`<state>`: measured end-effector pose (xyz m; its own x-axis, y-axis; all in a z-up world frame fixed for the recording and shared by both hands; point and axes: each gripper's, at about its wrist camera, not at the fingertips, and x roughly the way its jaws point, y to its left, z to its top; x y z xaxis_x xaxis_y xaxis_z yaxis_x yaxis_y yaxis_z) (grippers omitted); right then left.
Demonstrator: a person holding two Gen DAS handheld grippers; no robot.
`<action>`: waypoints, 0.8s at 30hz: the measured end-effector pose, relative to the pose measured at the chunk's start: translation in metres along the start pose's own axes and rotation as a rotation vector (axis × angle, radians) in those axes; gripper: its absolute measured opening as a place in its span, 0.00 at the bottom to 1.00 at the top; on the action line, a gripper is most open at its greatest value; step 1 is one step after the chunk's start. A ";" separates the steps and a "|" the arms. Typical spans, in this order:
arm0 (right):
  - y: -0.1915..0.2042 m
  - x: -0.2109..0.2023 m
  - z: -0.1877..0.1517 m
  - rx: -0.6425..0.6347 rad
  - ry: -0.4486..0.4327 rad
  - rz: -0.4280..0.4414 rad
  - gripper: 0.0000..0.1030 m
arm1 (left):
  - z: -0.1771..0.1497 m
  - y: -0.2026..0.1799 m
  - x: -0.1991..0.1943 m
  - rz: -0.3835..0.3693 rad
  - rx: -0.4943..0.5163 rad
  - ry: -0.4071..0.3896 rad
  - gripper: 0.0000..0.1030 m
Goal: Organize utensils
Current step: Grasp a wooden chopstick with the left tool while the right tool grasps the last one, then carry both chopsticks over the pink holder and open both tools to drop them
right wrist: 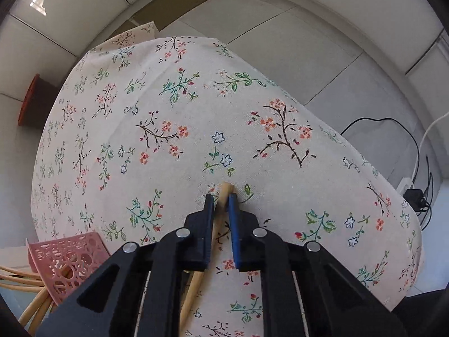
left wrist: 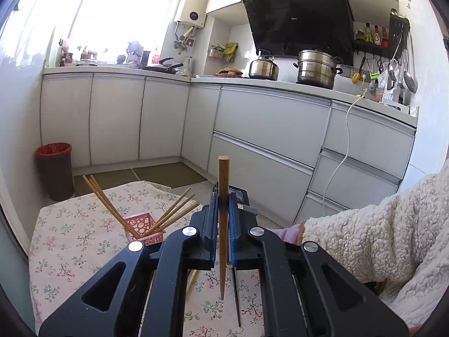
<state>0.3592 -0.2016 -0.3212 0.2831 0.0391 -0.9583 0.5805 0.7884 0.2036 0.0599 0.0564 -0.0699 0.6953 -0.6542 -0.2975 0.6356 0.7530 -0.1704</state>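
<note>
My left gripper (left wrist: 223,206) is shut on a brown wooden chopstick (left wrist: 223,179) and holds it upright above the floral tablecloth (left wrist: 70,241). A pink perforated basket (left wrist: 144,228) with several light chopsticks (left wrist: 174,213) leaning out stands to its left. My right gripper (right wrist: 220,198) is down at the tablecloth (right wrist: 196,112), its jaws closed around the end of a light chopstick (right wrist: 224,190) that lies on the cloth. The pink basket (right wrist: 67,255) shows at that view's lower left. Another light chopstick (left wrist: 193,282) and a thin dark stick (left wrist: 236,297) lie under the left gripper.
A person's fleece sleeve (left wrist: 378,233) is at the right. A bin with a red liner (left wrist: 54,168) stands on the floor beyond the table. Kitchen cabinets (left wrist: 266,129) and a counter with pots (left wrist: 317,68) lie behind. Cables and a power strip (right wrist: 412,191) are on the floor at right.
</note>
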 end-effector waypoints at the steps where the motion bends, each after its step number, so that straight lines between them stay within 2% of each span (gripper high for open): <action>1: 0.000 -0.001 -0.003 -0.001 -0.020 0.000 0.09 | 0.000 0.001 0.000 0.003 -0.002 -0.001 0.06; 6: -0.012 -0.018 -0.012 0.007 -0.092 0.038 0.08 | 0.001 0.000 -0.002 0.011 -0.010 -0.002 0.06; 16: -0.029 -0.112 -0.044 -0.098 -0.250 0.154 0.08 | 0.007 -0.009 -0.010 0.044 -0.017 -0.020 0.06; 24: -0.044 -0.179 -0.078 -0.206 -0.316 0.241 0.08 | 0.013 -0.014 -0.009 0.103 -0.056 -0.018 0.06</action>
<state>0.2237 -0.1955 -0.1745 0.6295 0.0730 -0.7735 0.3137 0.8870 0.3390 0.0491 0.0508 -0.0522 0.7624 -0.5738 -0.2991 0.5410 0.8188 -0.1918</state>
